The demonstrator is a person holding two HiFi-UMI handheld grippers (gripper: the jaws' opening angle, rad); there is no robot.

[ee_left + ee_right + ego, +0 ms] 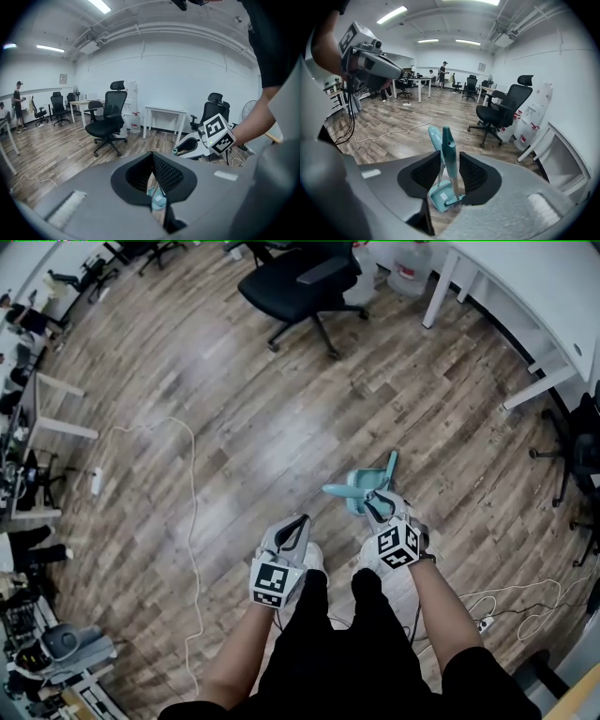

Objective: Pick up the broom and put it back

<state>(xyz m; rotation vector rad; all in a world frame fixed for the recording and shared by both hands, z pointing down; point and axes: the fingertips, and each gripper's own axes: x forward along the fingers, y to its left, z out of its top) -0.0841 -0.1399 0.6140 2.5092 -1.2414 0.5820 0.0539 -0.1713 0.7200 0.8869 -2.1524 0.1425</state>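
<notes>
Right gripper (450,154) stands open around the broom handle (448,140); left gripper (152,155) closed

Broom (447,143) stands in dustpan (438,197), between right tongs (450,158).

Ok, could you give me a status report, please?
Left claw shut, empty. Right claw open around broom handle, not gripping. Broom standing with dustpan. Nothing blocking.

broom (449,159): teal | upright against matching dustpan (439,198) | standing on wood floor (393,131)
</notes>
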